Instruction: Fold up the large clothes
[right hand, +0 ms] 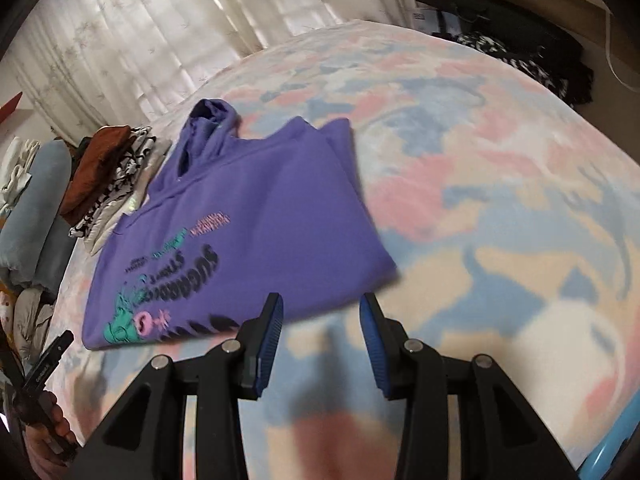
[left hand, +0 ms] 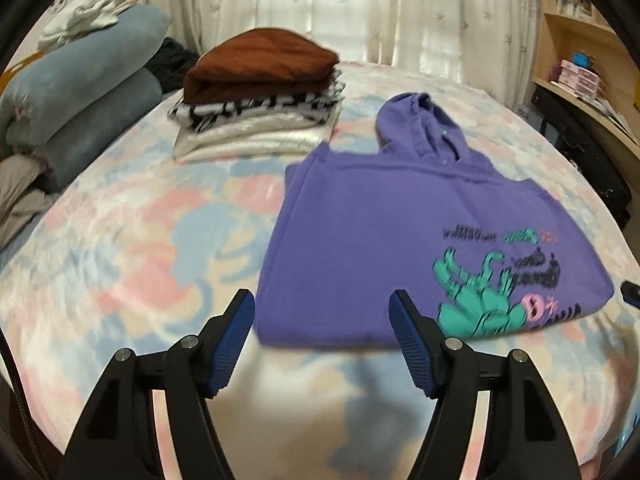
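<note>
Pastel bed (left hand: 132, 240) carries folded purple hoodie (left hand: 360, 240), clothes stack (left hand: 260, 100) far-left; left tool (left hand: 322, 320), right tool (right hand: 322, 320) both wide, holding nothing.

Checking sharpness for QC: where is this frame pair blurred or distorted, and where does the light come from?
Left wrist: hoodie print and bedspread smeared by motion, left gripper sharp, fisheye bows the bed. Right wrist: hoodie edges smeared, right gripper crisp and casting soft shadows near it. Both: soft backlight through the curtains, no hard glare.
</note>
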The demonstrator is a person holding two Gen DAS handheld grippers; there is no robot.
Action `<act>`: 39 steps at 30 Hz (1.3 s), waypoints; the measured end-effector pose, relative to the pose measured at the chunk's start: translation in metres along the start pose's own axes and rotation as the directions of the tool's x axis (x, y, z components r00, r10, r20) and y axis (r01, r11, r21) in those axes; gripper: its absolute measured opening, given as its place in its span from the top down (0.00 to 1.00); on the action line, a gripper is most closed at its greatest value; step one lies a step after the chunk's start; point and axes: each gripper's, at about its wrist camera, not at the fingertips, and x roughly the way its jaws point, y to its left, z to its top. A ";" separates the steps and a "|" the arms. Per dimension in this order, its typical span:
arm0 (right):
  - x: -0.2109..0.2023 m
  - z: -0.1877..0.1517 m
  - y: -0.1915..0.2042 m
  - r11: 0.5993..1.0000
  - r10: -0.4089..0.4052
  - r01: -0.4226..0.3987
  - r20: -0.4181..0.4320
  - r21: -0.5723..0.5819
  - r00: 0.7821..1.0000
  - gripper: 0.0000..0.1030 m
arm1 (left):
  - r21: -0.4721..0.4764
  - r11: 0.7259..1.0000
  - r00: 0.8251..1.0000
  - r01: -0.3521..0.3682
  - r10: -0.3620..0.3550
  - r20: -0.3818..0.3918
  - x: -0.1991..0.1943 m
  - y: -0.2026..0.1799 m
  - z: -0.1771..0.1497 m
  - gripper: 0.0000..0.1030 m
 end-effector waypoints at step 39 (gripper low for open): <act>0.354 0.316 0.164 0.977 0.154 -0.180 -0.202 -0.118 0.967 0.50 | 0.066 0.993 0.953 0.096 -0.072 -0.293 0.404 -0.098 0.282 0.18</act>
